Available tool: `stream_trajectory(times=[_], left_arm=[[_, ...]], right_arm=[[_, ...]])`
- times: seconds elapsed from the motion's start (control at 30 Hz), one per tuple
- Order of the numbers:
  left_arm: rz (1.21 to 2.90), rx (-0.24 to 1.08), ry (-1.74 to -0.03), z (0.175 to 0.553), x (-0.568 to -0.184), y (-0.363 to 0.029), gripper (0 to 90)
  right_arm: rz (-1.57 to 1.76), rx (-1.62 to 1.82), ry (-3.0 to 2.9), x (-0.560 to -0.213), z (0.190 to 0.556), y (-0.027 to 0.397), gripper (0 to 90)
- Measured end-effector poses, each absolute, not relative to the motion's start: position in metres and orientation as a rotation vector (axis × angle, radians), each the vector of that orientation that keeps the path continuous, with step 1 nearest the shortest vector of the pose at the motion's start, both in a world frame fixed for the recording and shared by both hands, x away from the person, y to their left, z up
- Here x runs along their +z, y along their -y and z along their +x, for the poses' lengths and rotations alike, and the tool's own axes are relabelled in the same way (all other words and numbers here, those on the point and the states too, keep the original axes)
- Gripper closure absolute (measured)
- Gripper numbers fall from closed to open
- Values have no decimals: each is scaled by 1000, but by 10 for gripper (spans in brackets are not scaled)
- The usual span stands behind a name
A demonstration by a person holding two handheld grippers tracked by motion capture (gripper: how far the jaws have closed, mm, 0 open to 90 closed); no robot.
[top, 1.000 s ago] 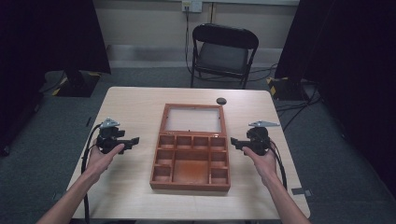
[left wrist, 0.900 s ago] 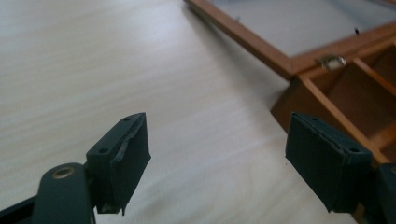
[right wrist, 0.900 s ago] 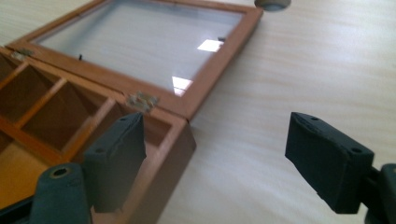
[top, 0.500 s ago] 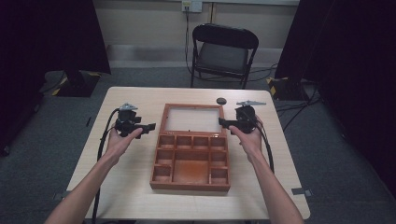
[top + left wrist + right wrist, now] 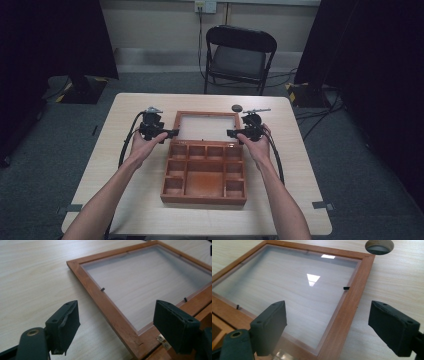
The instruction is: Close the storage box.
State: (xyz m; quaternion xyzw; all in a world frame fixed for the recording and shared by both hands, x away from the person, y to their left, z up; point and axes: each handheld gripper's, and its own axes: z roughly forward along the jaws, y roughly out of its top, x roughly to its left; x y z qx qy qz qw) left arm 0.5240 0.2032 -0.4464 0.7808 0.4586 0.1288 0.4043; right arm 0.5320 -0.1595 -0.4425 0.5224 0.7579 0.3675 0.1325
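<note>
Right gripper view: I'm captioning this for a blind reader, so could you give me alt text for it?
The right hand-held gripper is open, its two black jaws straddling the right rail of a glazed wooden lid lying flat on a pale wooden table. A small dark round object sits on the table beyond the lid's far corner.

Black folding chair (image 5: pixel 241 55), grey floor (image 5: pixel 60 135), dark curtains (image 5: pixel 55 40)

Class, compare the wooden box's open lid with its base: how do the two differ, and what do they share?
The lid lies flat on the table behind the base, holding one clear pane; the base is split into many open wooden compartments. The table grain shows through the lid; the base has a solid floor. Both share reddish-brown wood and join at a hinged edge.
</note>
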Motion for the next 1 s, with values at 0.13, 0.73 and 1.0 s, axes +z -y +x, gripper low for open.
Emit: stream_trajectory(times=[0.13, 0.73, 1.0], left_arm=[[1958, 297, -1170, 524, -453, -203, 205], [1937, 173, -1209, 530, -469, -185, 174], [1920, 157, -1257, 535, -475, -180, 142]], right_arm=[[1534, 1065, -2203, -447, 534, 160, 144], [1802, 1087, -2188, -471, 541, 157, 64], [1775, 1133, -2237, -474, 542, 152, 65]])
